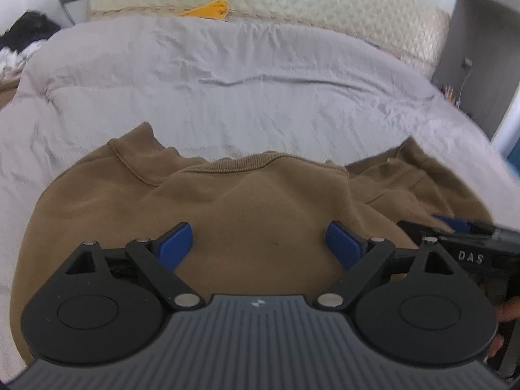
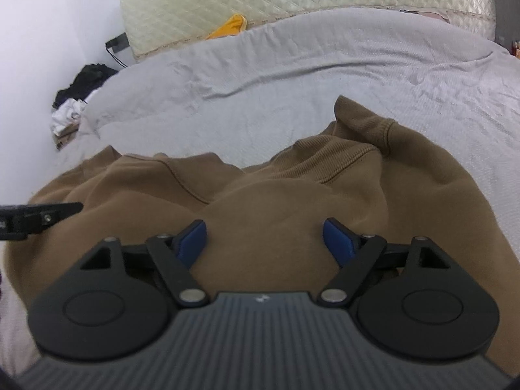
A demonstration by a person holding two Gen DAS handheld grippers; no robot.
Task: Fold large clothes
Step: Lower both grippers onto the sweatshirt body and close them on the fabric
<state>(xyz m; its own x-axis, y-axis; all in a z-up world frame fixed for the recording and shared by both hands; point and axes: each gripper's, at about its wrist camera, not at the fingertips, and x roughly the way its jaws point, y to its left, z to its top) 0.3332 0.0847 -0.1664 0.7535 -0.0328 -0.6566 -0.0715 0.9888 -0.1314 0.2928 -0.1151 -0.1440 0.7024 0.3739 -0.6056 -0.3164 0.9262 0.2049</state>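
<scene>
Brown sweatshirt [image 1: 260,201] lies rumpled on the grey bedspread [image 1: 227,81]; left gripper [image 1: 260,243] and right gripper [image 2: 265,239] hover over it, fingers spread wide, gripping nothing.

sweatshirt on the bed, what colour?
Plain tan-brown sweatshirt, no print visible; clearest in the left wrist view.

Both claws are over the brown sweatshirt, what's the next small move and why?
Probably lower both claws and pinch fabric: the left claw and right claw are open above the rumpled brown sweatshirt, gripping nothing.
</scene>
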